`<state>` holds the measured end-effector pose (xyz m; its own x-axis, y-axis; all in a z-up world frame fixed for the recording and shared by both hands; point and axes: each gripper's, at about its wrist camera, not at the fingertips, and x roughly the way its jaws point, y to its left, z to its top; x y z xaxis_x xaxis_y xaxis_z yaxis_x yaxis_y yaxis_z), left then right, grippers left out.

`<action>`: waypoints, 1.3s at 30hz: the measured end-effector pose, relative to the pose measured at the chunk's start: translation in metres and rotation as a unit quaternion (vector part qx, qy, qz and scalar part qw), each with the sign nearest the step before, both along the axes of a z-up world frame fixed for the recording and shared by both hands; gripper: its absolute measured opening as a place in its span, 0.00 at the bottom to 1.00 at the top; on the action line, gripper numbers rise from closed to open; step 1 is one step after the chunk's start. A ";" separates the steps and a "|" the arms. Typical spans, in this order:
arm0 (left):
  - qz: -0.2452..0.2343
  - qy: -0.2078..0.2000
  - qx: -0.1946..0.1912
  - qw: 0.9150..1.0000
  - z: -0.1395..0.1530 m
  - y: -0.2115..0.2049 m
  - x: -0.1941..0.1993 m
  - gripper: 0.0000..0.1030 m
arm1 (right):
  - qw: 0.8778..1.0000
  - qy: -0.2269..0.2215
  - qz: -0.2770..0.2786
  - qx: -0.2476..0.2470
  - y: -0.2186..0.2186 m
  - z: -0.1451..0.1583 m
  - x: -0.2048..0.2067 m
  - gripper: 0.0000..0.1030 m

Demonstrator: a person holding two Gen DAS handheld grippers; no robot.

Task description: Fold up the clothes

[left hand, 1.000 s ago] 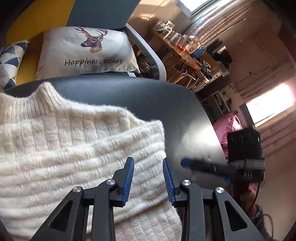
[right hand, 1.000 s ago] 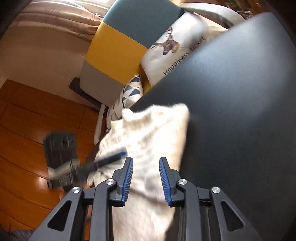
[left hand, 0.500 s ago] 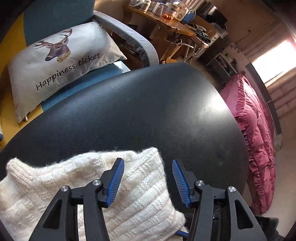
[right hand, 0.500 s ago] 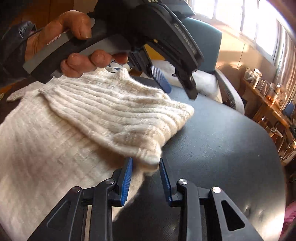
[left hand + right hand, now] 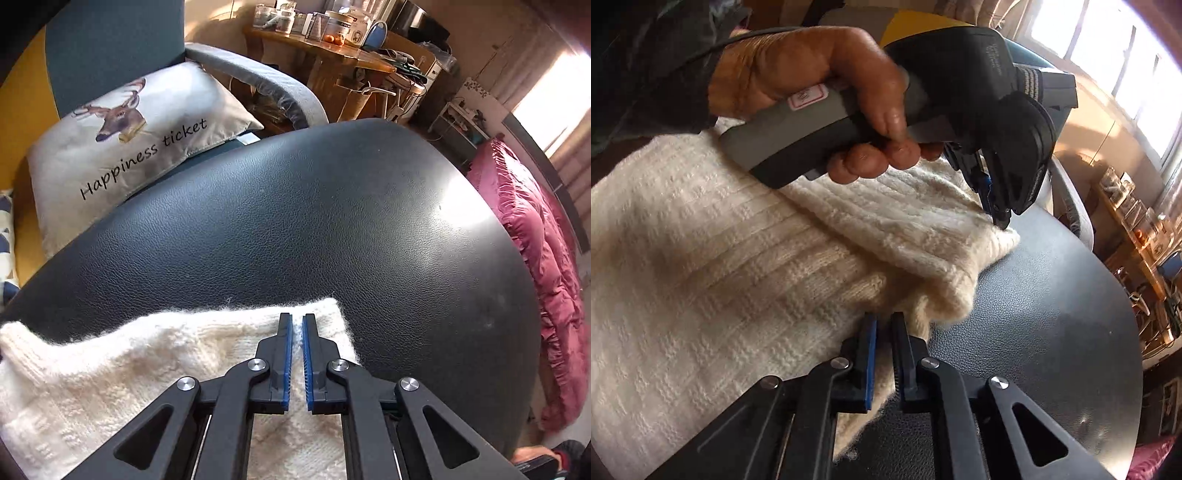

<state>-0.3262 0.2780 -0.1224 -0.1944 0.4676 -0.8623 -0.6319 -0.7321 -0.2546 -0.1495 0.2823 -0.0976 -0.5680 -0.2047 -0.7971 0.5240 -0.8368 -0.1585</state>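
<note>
A cream knitted sweater (image 5: 713,266) lies on the black leather bench (image 5: 332,221). The left tongs (image 5: 297,325) are clenched on its folded corner; the right tongs (image 5: 882,325) pinch the nearer edge of the fold.

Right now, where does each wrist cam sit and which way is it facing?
Left wrist: on the left gripper, looking along its fingers across the cream knit sweater and black table toward the deer cushion; only its own fingers show.
Right wrist: on the right gripper, facing the sweater's folded edge; the person's hand holds the left gripper there.
Shared: sweater, table, left gripper.
</note>
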 end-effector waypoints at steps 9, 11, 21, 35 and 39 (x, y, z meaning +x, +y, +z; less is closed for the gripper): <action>0.081 -0.030 0.090 0.992 0.034 -0.067 -0.007 0.18 | 0.991 0.008 -0.083 -0.108 0.053 0.029 -0.006 0.24; 0.088 -0.029 0.095 0.991 0.034 -0.087 0.003 0.18 | 0.991 0.008 -0.092 -0.101 0.050 0.025 -0.011 0.24; 0.131 -0.042 0.065 0.988 0.000 -0.153 0.039 0.18 | 0.988 -0.003 -0.089 -0.123 0.038 0.022 -0.025 0.24; 0.110 -0.016 0.027 0.993 -0.013 -0.148 0.038 0.18 | 0.989 -0.142 0.045 0.017 0.017 0.008 -0.052 0.24; 0.125 -0.048 0.052 0.990 -0.016 -0.157 0.030 0.18 | 0.981 -0.156 -0.075 -0.090 0.051 0.018 -0.049 0.27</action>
<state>-0.2959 0.1214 -0.1387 -0.2356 0.5025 -0.8319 -0.4037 -0.8292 -0.3865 -0.1987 0.3330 -0.0797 -0.3368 -0.2912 -0.8954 0.3926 -0.9078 0.1475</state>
